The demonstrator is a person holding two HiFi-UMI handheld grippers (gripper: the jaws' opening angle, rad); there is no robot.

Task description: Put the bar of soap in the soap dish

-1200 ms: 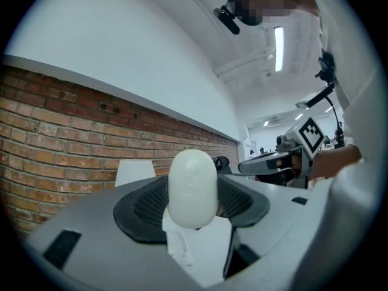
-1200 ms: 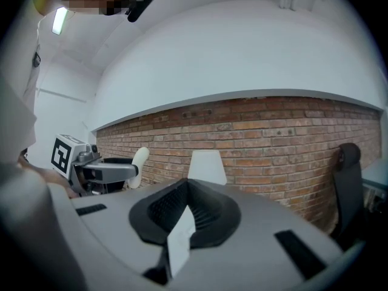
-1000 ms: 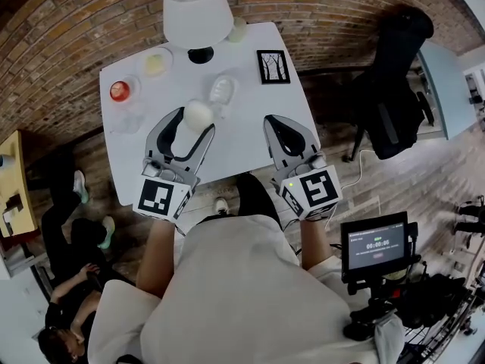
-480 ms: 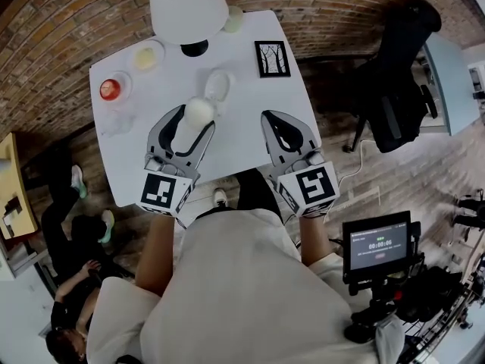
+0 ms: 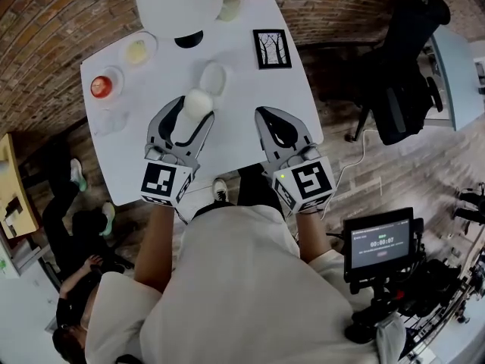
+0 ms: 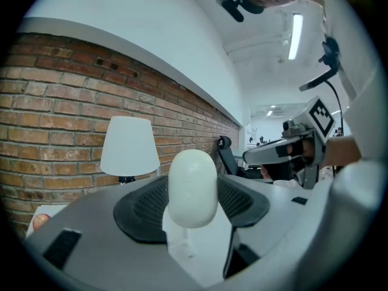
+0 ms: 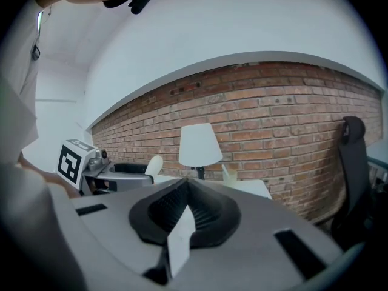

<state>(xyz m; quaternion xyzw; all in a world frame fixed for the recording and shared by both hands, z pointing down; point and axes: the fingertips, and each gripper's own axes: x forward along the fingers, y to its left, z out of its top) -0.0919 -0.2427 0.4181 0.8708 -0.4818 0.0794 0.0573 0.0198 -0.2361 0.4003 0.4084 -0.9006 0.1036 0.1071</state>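
The left hand-held gripper is clamped on the white oval bar of soap, which stands upright between its jaws, just short of the clear oval soap dish on the white desk. The right hand-held gripper hangs beside it, jaws together on nothing. The carry looks nearly finished; next comes a short reach forward, lowering the soap into the dish, then letting go.

We find soap dish on table, lamp behind, picture frame right, soap just before dish.
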